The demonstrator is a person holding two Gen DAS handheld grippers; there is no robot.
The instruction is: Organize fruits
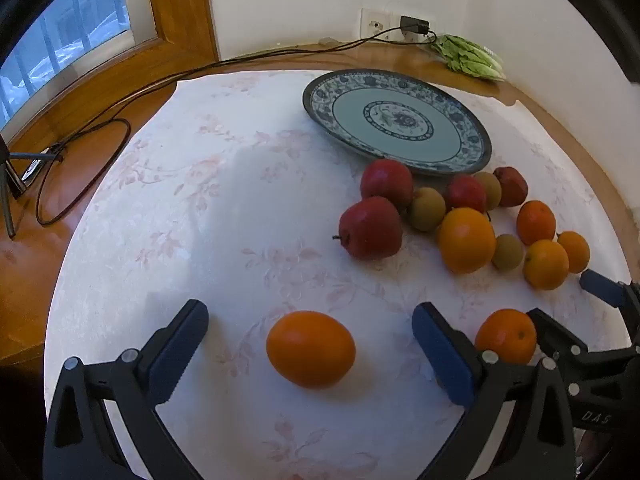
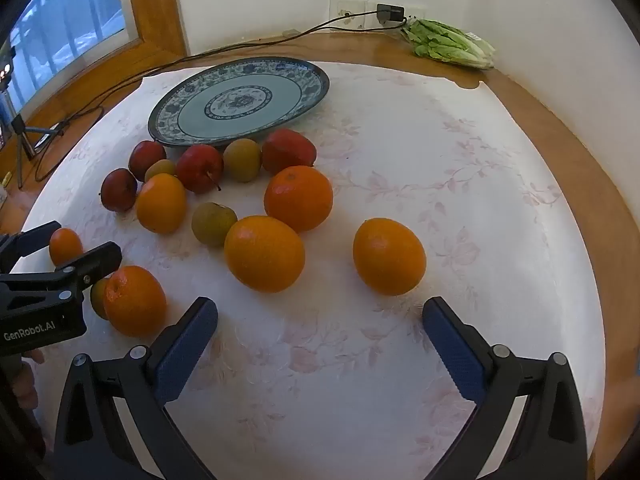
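On the cloth [image 2: 400,160] that covers the table [image 2: 540,112] the plate [image 2: 240,98] lies far and left, the fruits [image 2: 264,254] lie near it on its near side, and the bag of greens [image 2: 452,44] lies far right by the wall.

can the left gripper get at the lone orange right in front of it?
Probably yes. The left gripper is open, the lone orange lies between its fingers on bare tablecloth, with no other fruit crowding it.
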